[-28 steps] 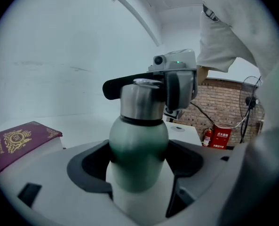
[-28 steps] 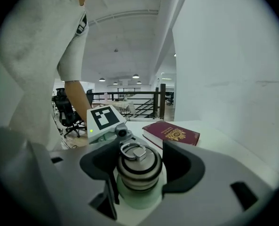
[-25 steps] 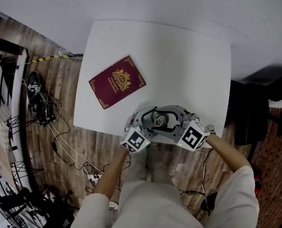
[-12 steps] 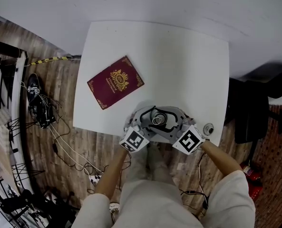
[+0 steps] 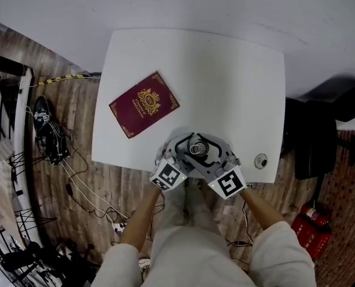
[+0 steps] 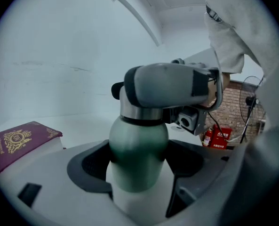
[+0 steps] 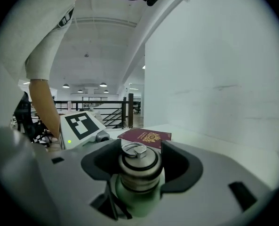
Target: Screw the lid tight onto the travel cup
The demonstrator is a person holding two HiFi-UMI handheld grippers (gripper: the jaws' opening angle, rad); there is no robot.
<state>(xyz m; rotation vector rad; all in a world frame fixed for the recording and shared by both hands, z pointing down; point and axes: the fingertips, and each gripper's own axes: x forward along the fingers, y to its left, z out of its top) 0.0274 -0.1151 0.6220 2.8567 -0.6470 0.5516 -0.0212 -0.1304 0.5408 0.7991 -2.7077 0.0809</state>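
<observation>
The travel cup stands near the front edge of the white table. Its green metal body sits between my left gripper's dark pads, which press on it from both sides. The steel lid, with a ring on top, is on the cup's neck, and my right gripper is shut round it. In the head view both grippers meet at the cup, the left gripper from the lower left and the right gripper from the lower right. The cup's base is hidden.
A maroon passport lies on the table's left half. A small round metal piece sits at the front right corner. A black chair and a red fire extinguisher stand on the right; cables trail over the floor on the left.
My right gripper has swung round the cup toward the person, its marker cube shifting left and down, which uncovers the small round piece at the corner. The left gripper has held still.
</observation>
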